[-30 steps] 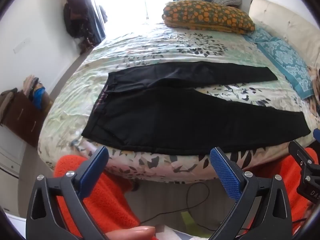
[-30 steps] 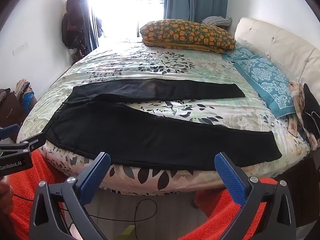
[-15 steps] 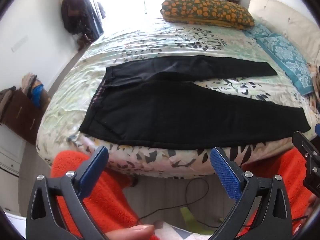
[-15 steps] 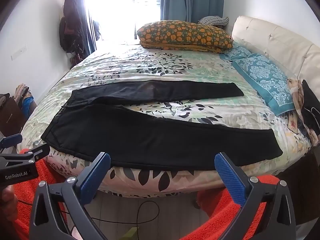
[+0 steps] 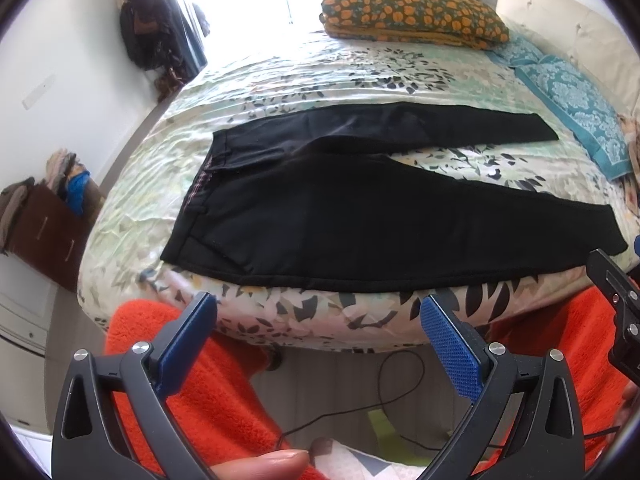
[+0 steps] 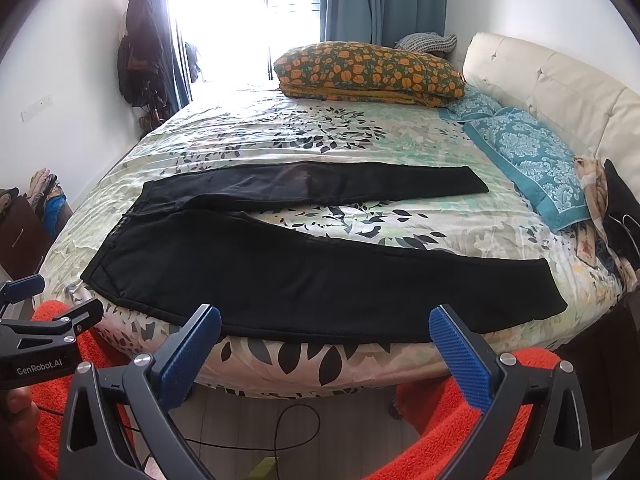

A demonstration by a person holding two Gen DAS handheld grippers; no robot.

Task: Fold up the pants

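- The bed (image 6: 240, 128) is the big thing here, with a leafy cover. Everything below is told from the bed.
- The pants (image 6: 320, 276) are black and lie flat on the bed, along the edge closest to the claws. The two legs are spread apart like a V. The waist is at the left end of the bed and the leg ends are at the right end.
- The left claw (image 5: 318, 314) is wide open and holds nothing. It has come a bit closer to the bed than a second ago, so the pants look bigger now. It hangs just off the bed edge, by the waist end.
- The right claw (image 6: 324, 326) is wide open and empty too. It has also crept up to the bed edge, by the near leg.
- The pants have not moved at all. No fold is made yet. I think the claws are getting ready to grab the near leg.
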